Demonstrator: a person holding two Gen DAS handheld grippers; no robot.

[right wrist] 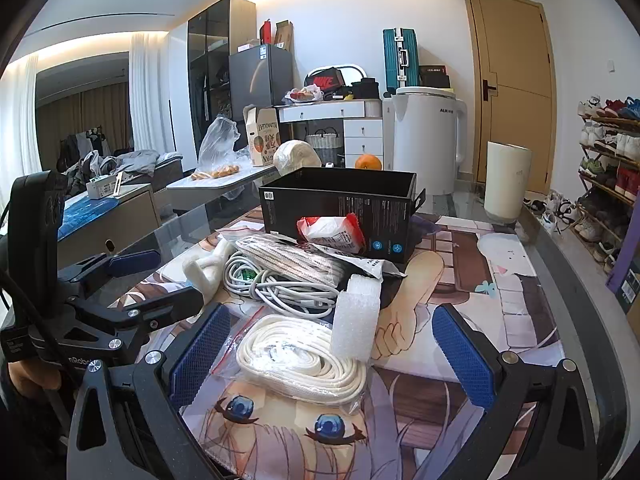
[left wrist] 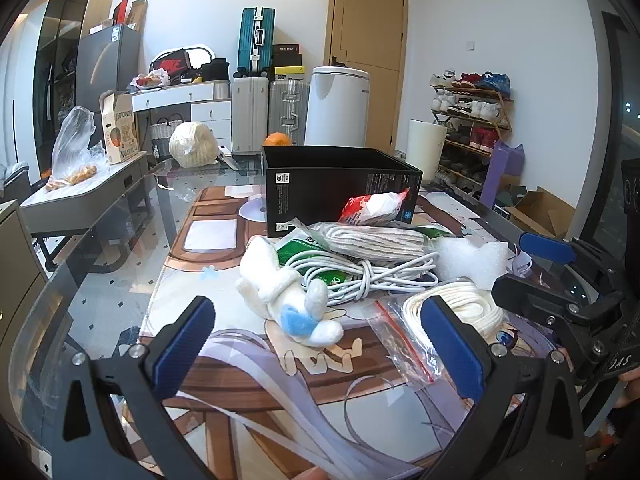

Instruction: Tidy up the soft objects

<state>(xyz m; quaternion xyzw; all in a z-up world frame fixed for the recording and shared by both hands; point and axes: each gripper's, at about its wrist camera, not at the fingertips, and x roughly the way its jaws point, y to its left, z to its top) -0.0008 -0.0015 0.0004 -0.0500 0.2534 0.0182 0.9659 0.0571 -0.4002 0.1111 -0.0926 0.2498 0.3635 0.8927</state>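
Observation:
A pile of soft things lies on the printed mat (right wrist: 460,280) in front of an open black box (right wrist: 340,200). It holds a white plush toy with a blue patch (left wrist: 292,296), a coil of white cable (right wrist: 276,284), a bagged striped rope (left wrist: 372,240), a white cord in a zip bag (right wrist: 304,356), a white foam piece (right wrist: 356,320) and a red-and-white packet (right wrist: 332,232). My left gripper (left wrist: 316,308) is open, just short of the plush toy. My right gripper (right wrist: 332,316) is open around the bagged white cord without pressing on it. Each gripper shows in the other's view: right gripper (left wrist: 528,270), left gripper (right wrist: 160,280).
The mat lies on a glass table whose edge (left wrist: 100,224) curves along the left. An orange (right wrist: 368,162) and a wrapped round bundle (left wrist: 192,144) sit behind the box. A white cylinder (right wrist: 506,178) stands at the back right. A shoe rack (right wrist: 608,168) lines the right wall.

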